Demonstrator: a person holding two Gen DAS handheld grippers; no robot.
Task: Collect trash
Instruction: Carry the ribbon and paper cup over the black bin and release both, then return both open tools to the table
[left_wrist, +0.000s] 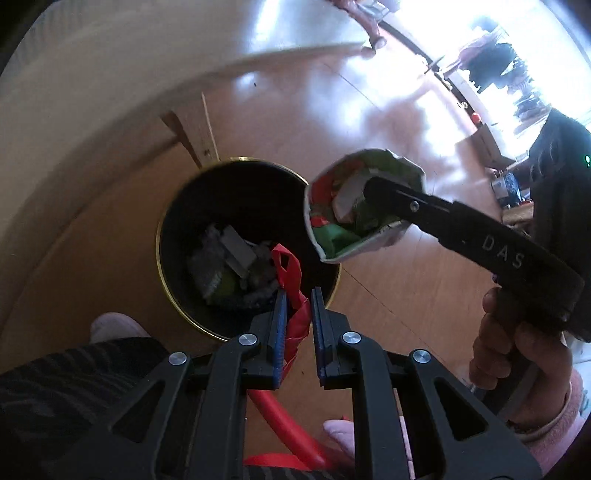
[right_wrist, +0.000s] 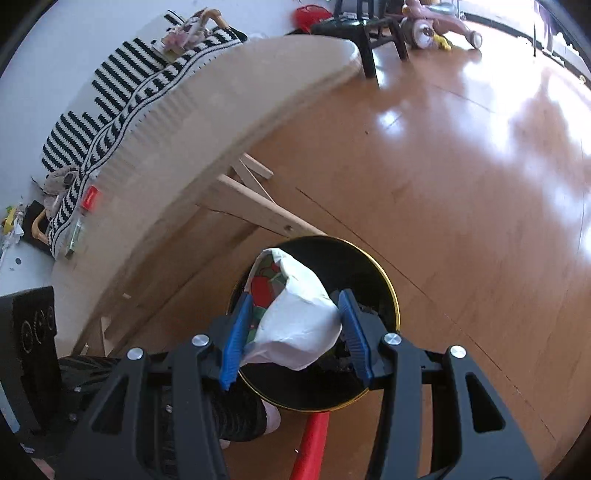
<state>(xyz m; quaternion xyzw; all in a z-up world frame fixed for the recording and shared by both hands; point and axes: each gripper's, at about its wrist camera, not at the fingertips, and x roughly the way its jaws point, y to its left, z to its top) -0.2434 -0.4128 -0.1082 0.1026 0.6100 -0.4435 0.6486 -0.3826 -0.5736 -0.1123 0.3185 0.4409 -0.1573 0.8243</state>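
A black bin with a gold rim (left_wrist: 162, 236) stands on the wooden floor and holds grey and green trash (left_wrist: 229, 266). My left gripper (left_wrist: 298, 295) is shut on a red wrapper (left_wrist: 291, 280) above the bin's near edge. My right gripper (right_wrist: 295, 299) is shut on a crumpled white paper plate with red and green print (right_wrist: 299, 317), held over the bin (right_wrist: 384, 280). In the left wrist view the right gripper's finger (left_wrist: 406, 201) shows holding the plate (left_wrist: 354, 206) just right of the bin.
A beige table (right_wrist: 229, 99) with wooden legs (right_wrist: 258, 214) stands just behind the bin. A striped cloth (right_wrist: 122, 92) and small items lie on it. A red hoop (right_wrist: 310, 443) lies on the floor by my feet. A black chair (right_wrist: 354, 33) and a toy trike (right_wrist: 436, 29) stand far off.
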